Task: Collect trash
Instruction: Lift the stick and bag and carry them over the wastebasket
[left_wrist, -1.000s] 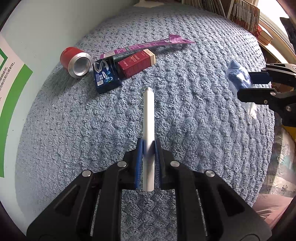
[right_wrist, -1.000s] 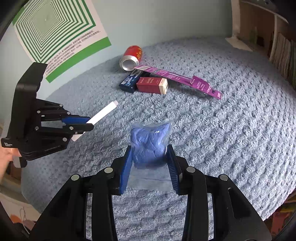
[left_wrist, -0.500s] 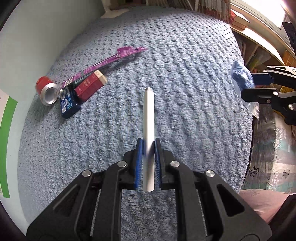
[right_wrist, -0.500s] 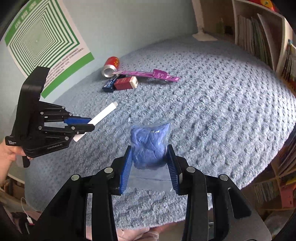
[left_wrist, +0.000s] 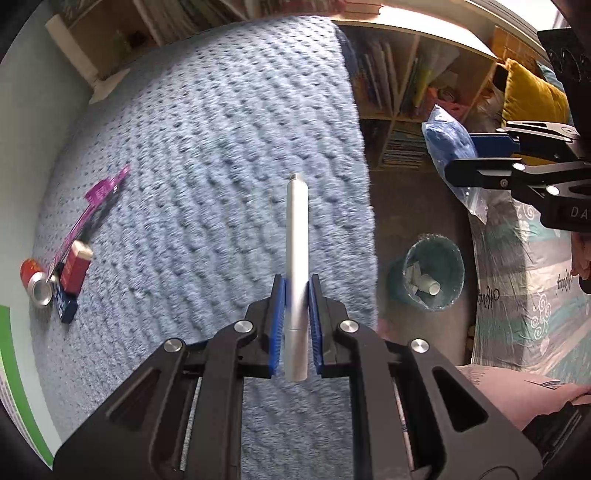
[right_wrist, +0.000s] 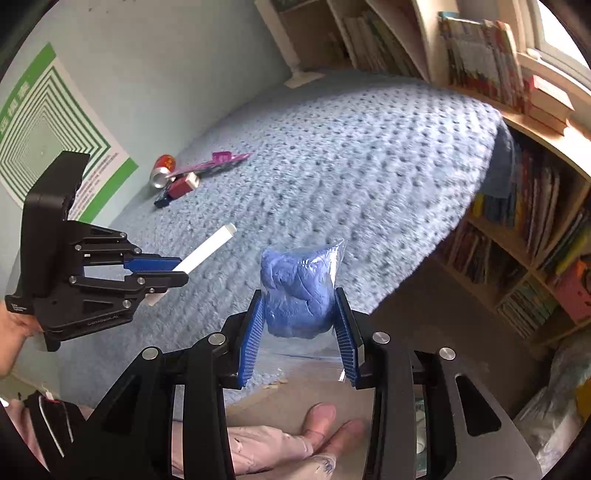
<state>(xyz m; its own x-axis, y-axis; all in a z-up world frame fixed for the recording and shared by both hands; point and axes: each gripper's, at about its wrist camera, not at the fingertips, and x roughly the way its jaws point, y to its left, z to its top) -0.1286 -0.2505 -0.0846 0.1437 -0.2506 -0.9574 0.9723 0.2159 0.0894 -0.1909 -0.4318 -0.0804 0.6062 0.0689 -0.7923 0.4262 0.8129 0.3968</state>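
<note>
Left claw (left_wrist: 295, 325) pinches a white tube (left_wrist: 296, 266) lengthwise, above the edge of the blue-covered bed (left_wrist: 207, 155). Right claw (right_wrist: 301, 332) clamps a clear bag of blue material (right_wrist: 297, 291), held off the bed. Waste bin (left_wrist: 430, 275) stands on the floor beside the bed. Red can (left_wrist: 35, 284), boxes and purple packet (left_wrist: 96, 205) lie together on the bed near the wall.

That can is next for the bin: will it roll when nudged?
Probably. The can lies on its side, so a sideways push may roll it. The nubby blanket and the box close beside it may check that. Looks empty, likely light.
</note>
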